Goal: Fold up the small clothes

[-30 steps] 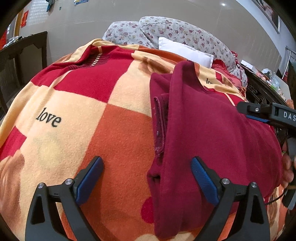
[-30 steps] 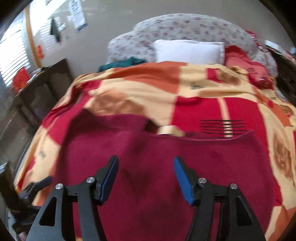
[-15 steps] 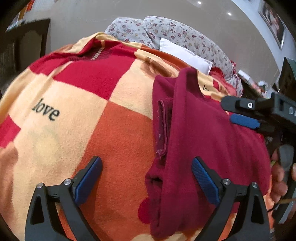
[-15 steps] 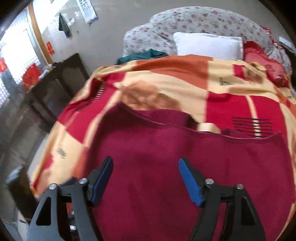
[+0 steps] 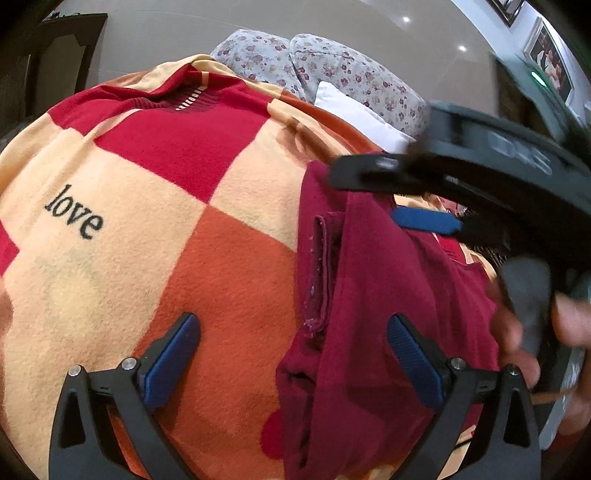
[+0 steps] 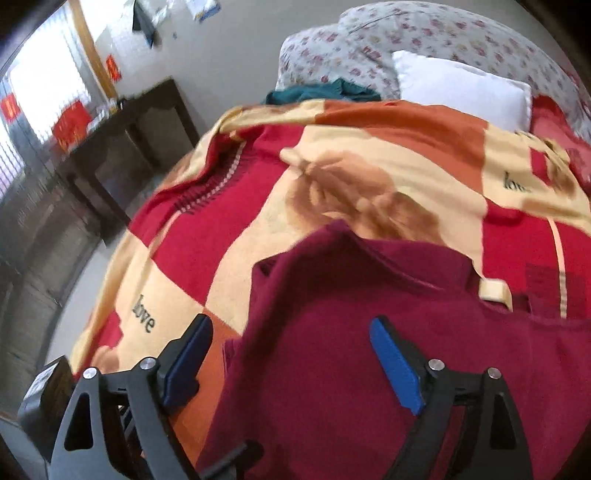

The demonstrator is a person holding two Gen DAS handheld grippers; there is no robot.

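A dark red garment (image 5: 373,295) lies on a checked red, orange and cream blanket (image 5: 155,206). Its folded edge with a seam runs down the middle of the left wrist view. My left gripper (image 5: 291,354) is open low over that edge, one finger on each side. My right gripper (image 6: 291,362) is open and empty just above the garment (image 6: 351,369) near its left edge. The right gripper (image 5: 424,195) also shows in the left wrist view, reaching in from the right over the garment's far end, held by a hand.
A white pillow (image 6: 461,92) and flowered pillows (image 6: 424,33) lie at the head of the bed. A teal cloth (image 6: 321,92) lies beside them. A dark wooden table (image 6: 122,147) stands left of the bed. The left gripper's body (image 6: 44,398) shows at bottom left.
The right gripper has swung leftwards over the garment and come much closer to the left gripper. The left gripper has barely moved. Both have stayed open.
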